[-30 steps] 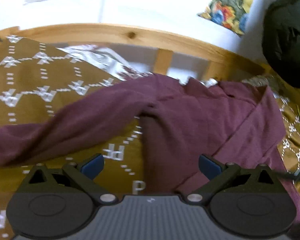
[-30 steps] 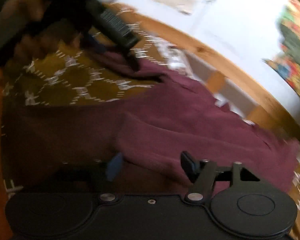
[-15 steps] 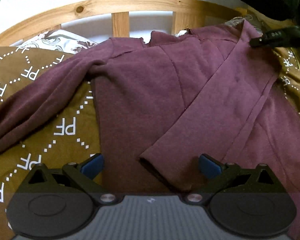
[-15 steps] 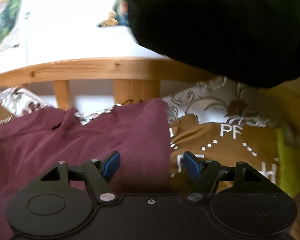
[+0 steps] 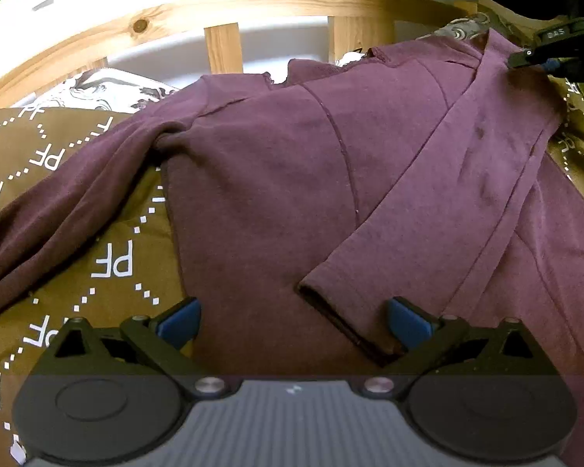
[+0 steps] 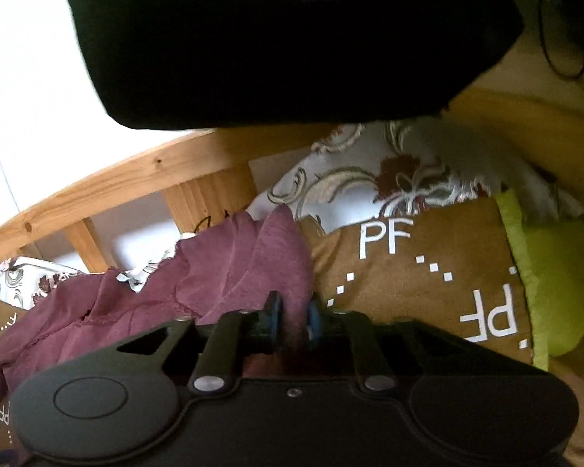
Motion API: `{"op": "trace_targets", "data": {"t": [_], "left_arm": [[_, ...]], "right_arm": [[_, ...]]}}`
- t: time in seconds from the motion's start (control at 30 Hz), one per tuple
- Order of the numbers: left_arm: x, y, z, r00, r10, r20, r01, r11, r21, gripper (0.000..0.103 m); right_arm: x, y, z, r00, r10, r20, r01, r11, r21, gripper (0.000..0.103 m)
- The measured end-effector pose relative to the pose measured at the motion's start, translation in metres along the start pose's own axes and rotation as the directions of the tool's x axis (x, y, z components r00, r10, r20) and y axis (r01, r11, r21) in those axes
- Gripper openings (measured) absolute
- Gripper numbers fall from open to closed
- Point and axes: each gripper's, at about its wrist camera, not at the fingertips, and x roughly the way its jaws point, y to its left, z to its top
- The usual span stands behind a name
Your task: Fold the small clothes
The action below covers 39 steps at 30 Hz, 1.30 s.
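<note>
Lying spread on brown PF-print bedspread (image 5: 109, 264): maroon long-sleeve top (image 5: 276, 179), one sleeve folded across body, cuff at 6 o'clock. Left tool (image 5: 294, 321) wide, hovering over hem, cuff between pads, not pinched. Right tool (image 6: 293, 317) just narrowed, clamped on top's shoulder edge at 1 o'clock in left view. Wooden bed rail (image 5: 222, 7) at 12.

Between your left gripper's (image 5: 294, 321) blue pads (image 5: 179, 323) lies a plain maroon top (image 5: 276, 179). Under it, left of those fingers, your brown cover (image 5: 109, 272) carries white dotted diamonds and "PF" letters. Beyond your fingertips runs a pale pine headboard (image 5: 222, 43) before a white pillow (image 6: 389, 171) with dark red and olive scrolls. Right of your right gripper's (image 6: 292, 321) blue pads, a lime-green edge (image 6: 556, 272).
</note>
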Motion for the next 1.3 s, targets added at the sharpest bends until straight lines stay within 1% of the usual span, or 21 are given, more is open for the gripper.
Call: {"op": "trace_targets", "data": {"t": [0.13, 0.2, 0.33, 0.43, 0.5, 0.57, 0.6, 0.67, 0.7, 0.73, 0.77, 0.83, 0.9, 0.97, 1.03, 1.07, 1.1, 1.13, 1.2, 1.23, 1.3], "left_arm": [[-0.003, 0.004, -0.001, 1.0, -0.017, -0.006, 0.017, 0.999, -0.032, 0.102], [-0.005, 0.007, -0.002, 1.0, -0.029, -0.005, 0.028, 0.998, -0.051, 0.102], [-0.01, 0.015, -0.002, 0.999, -0.047, -0.016, 0.045, 0.994, -0.1, 0.103], [-0.023, 0.03, -0.004, 0.997, -0.079, -0.011, 0.076, 0.98, -0.184, 0.103], [-0.038, 0.043, -0.009, 0.998, -0.066, 0.015, 0.068, 0.964, -0.256, 0.103], [-0.056, 0.056, -0.018, 0.998, -0.031, 0.045, 0.043, 0.948, -0.314, 0.102], [-0.064, 0.063, -0.021, 0.998, -0.007, 0.058, 0.027, 0.941, -0.339, 0.102], [-0.082, 0.079, -0.029, 0.995, 0.06, 0.085, -0.023, 0.921, -0.389, 0.102], [-0.091, 0.088, -0.032, 0.989, 0.113, 0.09, -0.066, 0.906, -0.418, 0.102], [-0.099, 0.096, -0.034, 0.979, 0.187, 0.085, -0.13, 0.885, -0.447, 0.102], [-0.107, 0.105, -0.036, 0.958, 0.279, 0.07, -0.213, 0.851, -0.48, 0.102], [-0.12, 0.124, -0.04, 0.899, 0.436, 0.026, -0.354, 0.762, -0.542, 0.102], [-0.133, 0.141, -0.044, 0.85, 0.527, 0.002, -0.433, 0.701, -0.567, 0.102], [-0.148, 0.158, -0.048, 0.814, 0.58, 0.014, -0.471, 0.673, -0.57, 0.102], [-0.162, 0.172, -0.048, 0.791, 0.612, 0.026, -0.499, 0.668, -0.551, 0.102], [-0.17, 0.18, -0.048, 0.772, 0.634, 0.046, -0.516, 0.667, -0.537, 0.102], [-0.177, 0.186, -0.046, 0.757, 0.649, 0.076, -0.522, 0.67, -0.527, 0.103], [-0.182, 0.193, -0.045, 0.753, 0.649, 0.109, -0.516, 0.685, -0.514, 0.103], [-0.189, 0.208, -0.04, 0.768, 0.619, 0.167, -0.5, 0.741, -0.448, 0.103], [-0.189, 0.218, -0.038, 0.784, 0.594, 0.181, -0.486, 0.769, -0.416, 0.103], [-0.183, 0.238, -0.031, 0.833, 0.525, 0.173, -0.45, 0.826, -0.341, 0.103]], "right_arm": [[-0.018, 0.001, -0.016, 1.0, 0.022, -0.018, -0.022, 1.0, 0.005, 0.051], [-0.026, -0.001, -0.029, 0.998, 0.025, -0.054, -0.027, 0.999, -0.033, 0.05], [-0.031, -0.007, -0.047, 0.996, 0.007, -0.085, -0.014, 0.997, -0.073, 0.016], [-0.035, -0.008, -0.047, 0.998, 0.009, -0.054, -0.011, 1.0, -0.027, 0.011], [-0.035, -0.009, -0.044, 0.999, 0.002, -0.048, -0.002, 1.0, -0.001, 0.011], [-0.034, -0.007, -0.047, 0.998, -0.008, -0.064, 0.008, 1.0, -0.005, 0.021], [-0.037, -0.006, -0.049, 0.998, -0.016, -0.064, 0.015, 1.0, -0.009, 0.031], [-0.047, -0.001, -0.057, 0.999, -0.01, -0.04, 0.009, 1.0, -0.017, 0.042], [-0.055, 0.005, -0.064, 1.0, 0.005, -0.029, -0.006, 0.999, -0.031, 0.057], [-0.064, 0.012, -0.072, 1.0, 0.013, -0.019, -0.014, 0.999, -0.05, 0.073], [-0.071, 0.02, -0.08, 1.0, 0.017, -0.012, -0.018, 0.998, -0.068, 0.079], [-0.084, 0.036, -0.096, 0.999, 0.041, 0.0, -0.04, 0.994, -0.105, 0.086], [-0.096, 0.054, -0.115, 0.997, 0.072, -0.001, -0.071, 0.987, -0.143, 0.092], [-0.107, 0.069, -0.13, 0.994, 0.112, -0.005, -0.111, 0.981, -0.158, 0.096], [-0.117, 0.082, -0.145, 0.989, 0.148, -0.01, -0.147, 0.974, -0.17, 0.099], [-0.121, 0.086, -0.152, 0.987, 0.159, -0.01, -0.159, 0.972, -0.174, 0.1], [-0.125, 0.09, -0.159, 0.985, 0.17, -0.012, -0.169, 0.969, -0.181, 0.1], [-0.128, 0.094, -0.166, 0.984, 0.176, -0.013, -0.175, 0.967, -0.185, 0.101], [-0.134, 0.097, -0.182, 0.982, 0.188, -0.028, -0.19, 0.964, -0.184, 0.101], [-0.135, 0.098, -0.187, 0.981, 0.192, -0.038, -0.196, 0.964, -0.181, 0.101], [-0.135, 0.099, -0.196, 0.978, 0.196, -0.07, -0.206, 0.963, -0.175, 0.101]]}}
